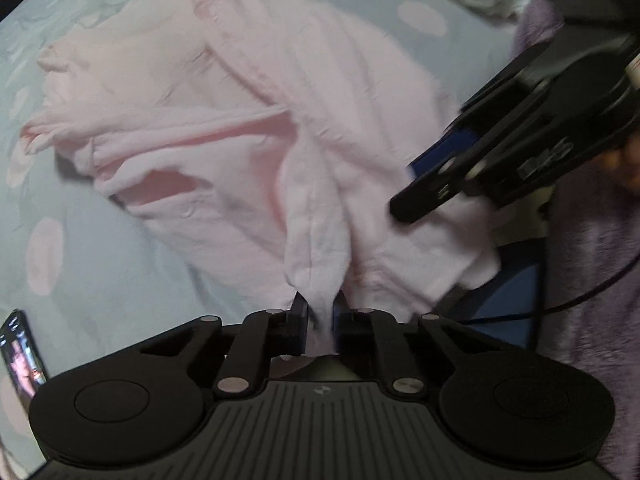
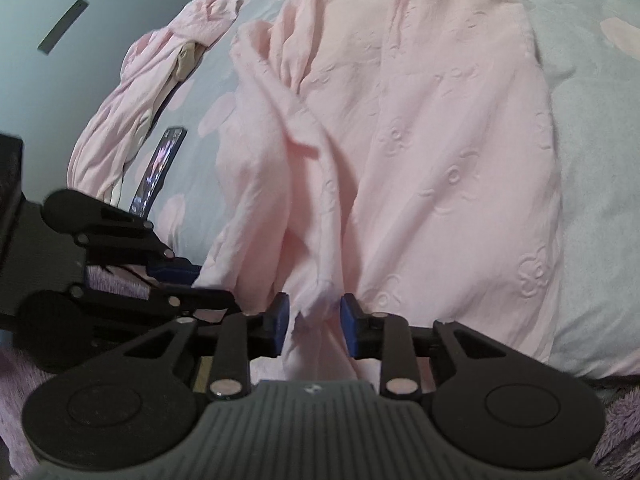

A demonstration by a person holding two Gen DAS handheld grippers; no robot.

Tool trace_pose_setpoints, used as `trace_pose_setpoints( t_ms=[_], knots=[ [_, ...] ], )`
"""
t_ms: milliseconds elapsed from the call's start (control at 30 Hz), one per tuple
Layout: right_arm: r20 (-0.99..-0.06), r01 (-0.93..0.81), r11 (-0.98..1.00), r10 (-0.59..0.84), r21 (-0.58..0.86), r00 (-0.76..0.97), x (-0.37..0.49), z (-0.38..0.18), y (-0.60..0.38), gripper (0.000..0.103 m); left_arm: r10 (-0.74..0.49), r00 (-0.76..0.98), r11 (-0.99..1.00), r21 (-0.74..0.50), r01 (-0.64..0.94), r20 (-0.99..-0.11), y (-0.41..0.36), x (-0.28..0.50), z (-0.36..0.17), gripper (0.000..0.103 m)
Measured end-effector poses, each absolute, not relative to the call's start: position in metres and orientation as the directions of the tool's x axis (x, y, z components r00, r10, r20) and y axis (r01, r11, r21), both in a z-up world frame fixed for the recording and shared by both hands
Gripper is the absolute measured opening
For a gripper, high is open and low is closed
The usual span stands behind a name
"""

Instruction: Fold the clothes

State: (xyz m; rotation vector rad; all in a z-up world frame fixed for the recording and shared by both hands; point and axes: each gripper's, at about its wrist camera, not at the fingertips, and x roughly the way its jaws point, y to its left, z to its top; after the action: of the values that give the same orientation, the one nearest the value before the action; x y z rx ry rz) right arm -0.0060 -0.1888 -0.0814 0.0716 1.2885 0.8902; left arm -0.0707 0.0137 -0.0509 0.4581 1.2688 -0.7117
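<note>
Pink embossed cotton garment (image 2: pixel 420 152), soft and crumpled into long ridges, lies spread over the pale blue bedsheet (image 2: pixel 592 208) with pink spots, its hem reaching the near edge of the bed. Left gripper (image 1: pixel 320 312) is clamped tight on a pinched fold of the hem. Right gripper (image 2: pixel 312 316) stands partly parted, loose cloth bunched between its blue pads. A dark phone (image 2: pixel 156 176) lies near the bed's left edge.
</note>
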Motion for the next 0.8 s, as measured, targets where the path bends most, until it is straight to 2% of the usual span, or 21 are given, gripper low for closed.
trace_pose_setpoints(
  t_ms=[33,167,267,300,367,433,600,733,800],
  knots=[
    [-0.798,-0.535,0.675,0.602,0.508,0.001,-0.006,-0.083,-0.186,0.018,-0.254,0.115,0.707,-0.103,0.7,-0.96,0.013,-0.07,-0.047,0.003],
    [-0.778,-0.51,0.667,0.629,0.543,-0.007,-0.002,-0.085,-0.185,0.017,-0.38,0.062,0.705,-0.246,0.665,-0.923,0.007,-0.069,-0.035,0.003],
    [-0.743,-0.463,0.662,0.669,0.589,0.01,0.003,-0.083,-0.198,0.028,-0.426,0.057,0.708,-0.294,0.642,-0.903,-0.002,-0.067,-0.035,0.003],
    [-0.733,-0.451,0.661,0.68,0.6,0.021,0.004,-0.082,-0.202,0.036,-0.439,0.06,0.712,-0.307,0.631,-0.896,-0.005,-0.066,-0.036,0.003],
    [-0.712,-0.426,0.659,0.701,0.62,0.047,0.007,-0.079,-0.209,0.038,-0.463,0.06,0.722,-0.337,0.604,-0.884,-0.008,-0.063,-0.041,0.003],
    [-0.695,-0.402,0.661,0.715,0.634,0.078,0.01,-0.077,-0.216,0.051,-0.472,0.06,0.734,-0.355,0.579,-0.879,-0.011,-0.059,-0.046,0.003],
    [-0.662,-0.402,0.64,0.742,0.655,0.103,0.014,-0.074,-0.212,0.063,-0.481,0.068,0.761,-0.378,0.527,-0.874,-0.016,-0.058,-0.056,0.003],
    [-0.709,-0.413,0.665,0.702,0.622,0.063,0.016,-0.083,-0.2,0.064,-0.483,0.063,0.747,-0.373,0.551,-0.874,-0.021,-0.061,-0.06,0.006],
    [-0.737,-0.391,0.693,0.674,0.606,0.053,0.021,-0.093,-0.194,0.058,-0.487,0.056,0.74,-0.378,0.557,-0.872,-0.021,-0.061,-0.06,0.011]
  ],
)
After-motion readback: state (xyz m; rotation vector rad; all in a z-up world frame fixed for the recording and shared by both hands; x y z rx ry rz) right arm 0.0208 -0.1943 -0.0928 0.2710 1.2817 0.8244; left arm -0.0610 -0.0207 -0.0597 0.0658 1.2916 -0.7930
